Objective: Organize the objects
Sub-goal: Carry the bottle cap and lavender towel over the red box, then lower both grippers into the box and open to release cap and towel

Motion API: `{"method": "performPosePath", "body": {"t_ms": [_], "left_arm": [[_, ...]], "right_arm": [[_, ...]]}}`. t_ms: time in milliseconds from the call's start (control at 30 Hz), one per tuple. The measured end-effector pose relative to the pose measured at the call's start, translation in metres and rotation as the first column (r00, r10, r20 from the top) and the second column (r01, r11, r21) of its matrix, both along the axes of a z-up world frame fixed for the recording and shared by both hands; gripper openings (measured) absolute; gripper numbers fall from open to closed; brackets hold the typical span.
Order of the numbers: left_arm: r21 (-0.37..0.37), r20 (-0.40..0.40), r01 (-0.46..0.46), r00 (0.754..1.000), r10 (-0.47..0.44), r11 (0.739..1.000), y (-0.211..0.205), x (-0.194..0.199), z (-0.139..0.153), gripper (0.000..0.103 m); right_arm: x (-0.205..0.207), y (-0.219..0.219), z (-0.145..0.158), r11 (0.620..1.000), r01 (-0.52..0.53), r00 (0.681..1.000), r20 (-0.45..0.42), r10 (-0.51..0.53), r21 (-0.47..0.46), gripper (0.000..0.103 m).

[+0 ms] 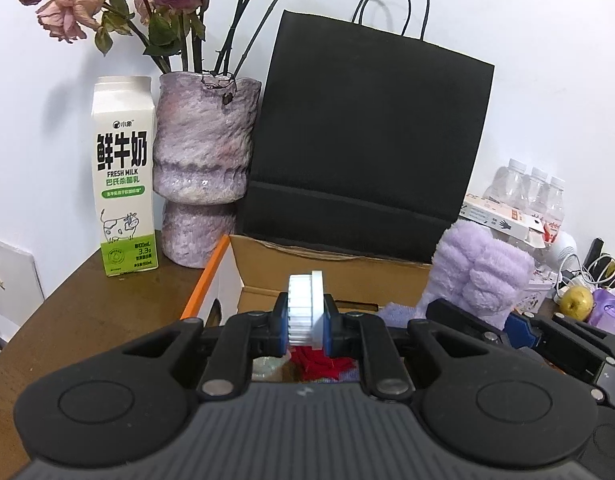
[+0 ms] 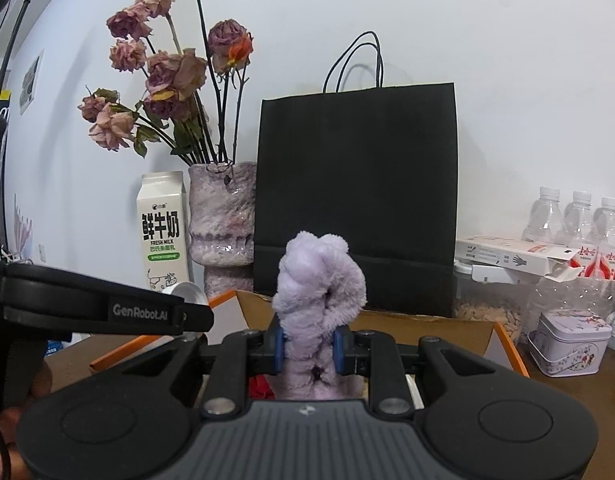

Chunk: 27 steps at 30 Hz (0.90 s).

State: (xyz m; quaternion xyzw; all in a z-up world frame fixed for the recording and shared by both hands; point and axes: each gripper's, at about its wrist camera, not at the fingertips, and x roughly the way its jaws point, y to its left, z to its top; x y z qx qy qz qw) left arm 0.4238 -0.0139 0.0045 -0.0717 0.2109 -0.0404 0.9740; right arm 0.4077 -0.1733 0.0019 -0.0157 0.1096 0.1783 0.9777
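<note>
My left gripper [image 1: 305,320] is shut on a small white ribbed plastic disc [image 1: 305,308] and holds it above the open cardboard box [image 1: 331,276]. A red cloth [image 1: 321,364] lies inside the box below it. My right gripper [image 2: 309,350] is shut on a fluffy lilac cloth [image 2: 321,280] and holds it upright over the same box [image 2: 427,326]. The lilac cloth also shows in the left wrist view [image 1: 479,272], at the right of the disc. The left gripper's body [image 2: 107,308] shows at the left in the right wrist view.
A black paper bag [image 1: 363,144] stands behind the box against the wall. A milk carton [image 1: 123,176] and a purple vase [image 1: 205,168] of dried roses stand at the left. Water bottles [image 2: 575,220], a flat white box [image 2: 511,258] and a tin [image 2: 567,340] stand at the right.
</note>
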Motion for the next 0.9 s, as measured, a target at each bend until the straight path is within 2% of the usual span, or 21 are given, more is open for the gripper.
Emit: {"method": "performPosePath", "body": {"t_ms": [533, 633, 667, 733, 800, 833, 900], "left_arm": [[0.014, -0.005, 0.012, 1.0, -0.011, 1.0, 0.002, 0.037, -0.005, 0.016], [0.024, -0.012, 0.014, 1.0, -0.013, 1.0, 0.003, 0.04, -0.007, 0.017], [0.026, -0.013, 0.011, 1.0, -0.01, 1.0, 0.003, 0.039, -0.007, 0.017], [0.026, -0.016, 0.01, 1.0, -0.01, 1.0, 0.004, 0.04, -0.007, 0.021], [0.027, -0.014, 0.007, 1.0, -0.006, 1.0, 0.004, 0.039, -0.007, 0.037], [0.029, -0.011, 0.003, 1.0, -0.003, 1.0, 0.004, 0.039, -0.007, 0.041], [0.038, -0.002, -0.006, 1.0, 0.007, 0.999, 0.004, 0.037, -0.007, 0.052]], "right_arm": [[0.038, 0.004, -0.009, 0.999, 0.001, 0.999, -0.041, -0.003, -0.039, 0.024], [0.04, 0.003, -0.009, 0.999, 0.007, 0.999, -0.045, -0.009, -0.041, 0.03], [0.04, 0.003, -0.01, 0.999, 0.011, 0.999, -0.047, -0.013, -0.042, 0.035], [0.04, 0.002, -0.011, 0.999, 0.021, 0.998, -0.052, -0.023, -0.046, 0.042], [0.039, 0.002, -0.012, 0.998, 0.03, 0.998, -0.054, -0.032, -0.051, 0.051], [0.039, 0.001, -0.012, 0.998, 0.031, 0.998, -0.055, -0.034, -0.052, 0.053], [0.039, 0.001, -0.013, 0.998, 0.04, 0.997, -0.059, -0.043, -0.057, 0.065]]}}
